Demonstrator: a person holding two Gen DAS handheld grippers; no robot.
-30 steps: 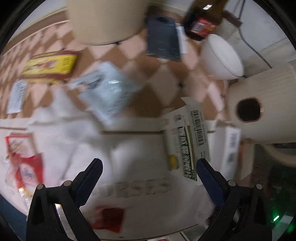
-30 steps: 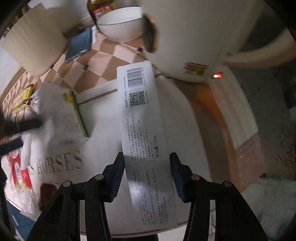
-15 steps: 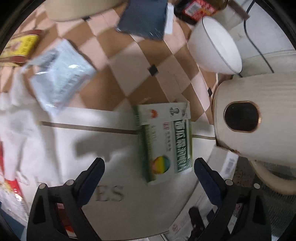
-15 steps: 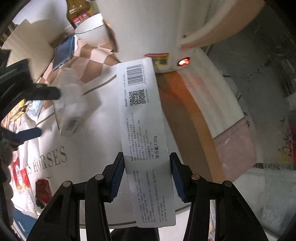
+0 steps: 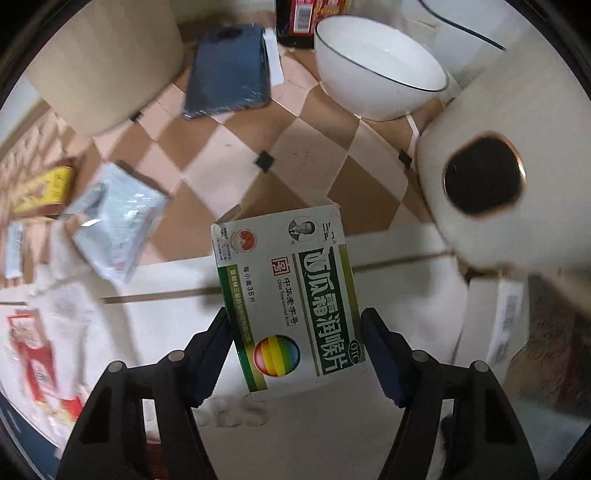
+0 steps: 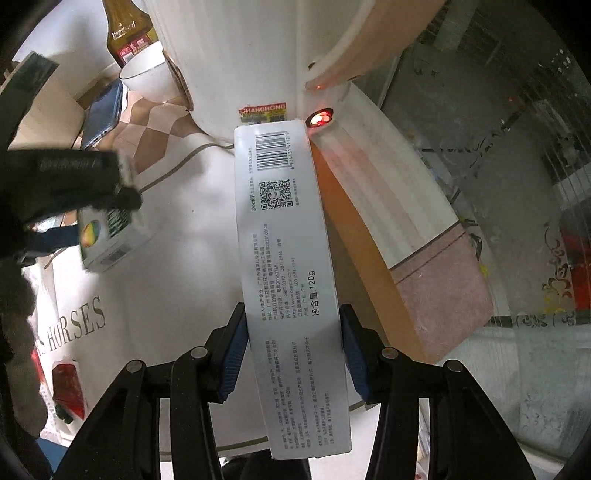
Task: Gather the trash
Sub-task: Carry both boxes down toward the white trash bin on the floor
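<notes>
My left gripper [image 5: 295, 347] is shut on a green and white medicine box [image 5: 288, 299], both pads against its sides, above a white bag printed with letters [image 5: 332, 435]. The same box [image 6: 110, 236] shows in the right wrist view under the left gripper's dark body [image 6: 62, 184]. My right gripper [image 6: 291, 350] is shut on a long white toothpaste box [image 6: 288, 258] with a barcode, held above the table near a cream kettle [image 6: 236, 55].
On the checked tabletop lie a silver pouch [image 5: 118, 225], a yellow packet [image 5: 40, 188], a dark phone [image 5: 229, 66], a white bowl [image 5: 380, 70], a brown bottle [image 5: 306, 18] and a cream container [image 5: 107, 62]. A red wrapper [image 5: 33, 362] lies left on the bag. The kettle [image 5: 509, 184] stands right.
My left gripper moved onto the medicine box and closed on it. My right gripper kept the toothpaste box and shifted closer to the kettle.
</notes>
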